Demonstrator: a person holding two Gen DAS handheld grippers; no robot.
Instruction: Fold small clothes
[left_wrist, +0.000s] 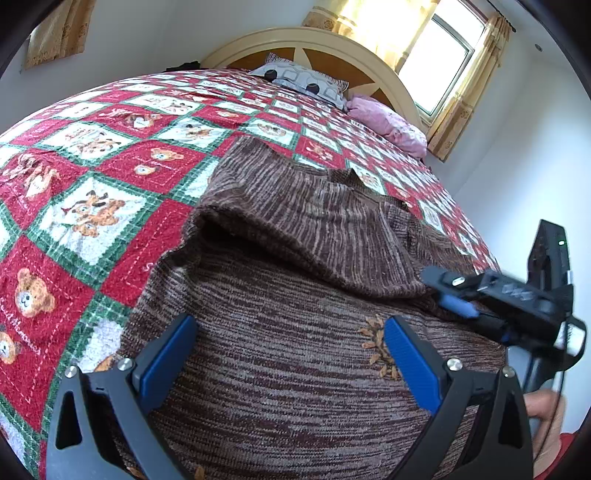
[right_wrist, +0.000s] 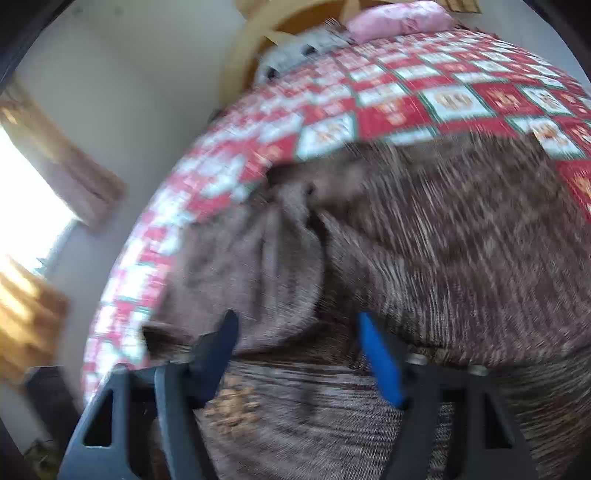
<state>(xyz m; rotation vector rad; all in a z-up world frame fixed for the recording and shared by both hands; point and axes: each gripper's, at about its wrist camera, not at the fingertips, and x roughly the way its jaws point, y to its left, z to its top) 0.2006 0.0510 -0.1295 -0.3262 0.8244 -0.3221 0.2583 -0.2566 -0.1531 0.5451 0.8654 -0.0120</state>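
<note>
A brown striped knit sweater (left_wrist: 295, 258) lies partly folded on the bed, one flap turned over the body. It fills the right wrist view (right_wrist: 443, 258), which is blurred by motion. My left gripper (left_wrist: 290, 339) is open and empty, just above the sweater's near part, beside an orange leaf motif (left_wrist: 376, 347). My right gripper (right_wrist: 297, 332) is open, low over a bunched fold of the sweater; it also shows in the left wrist view (left_wrist: 461, 295) at the sweater's right edge.
The bed has a red, green and white teddy-bear quilt (left_wrist: 92, 206). A grey pillow (left_wrist: 299, 79) and a pink pillow (left_wrist: 388, 122) lie by the headboard. A window with curtains (left_wrist: 443, 55) is behind. The bed's right edge meets a white wall.
</note>
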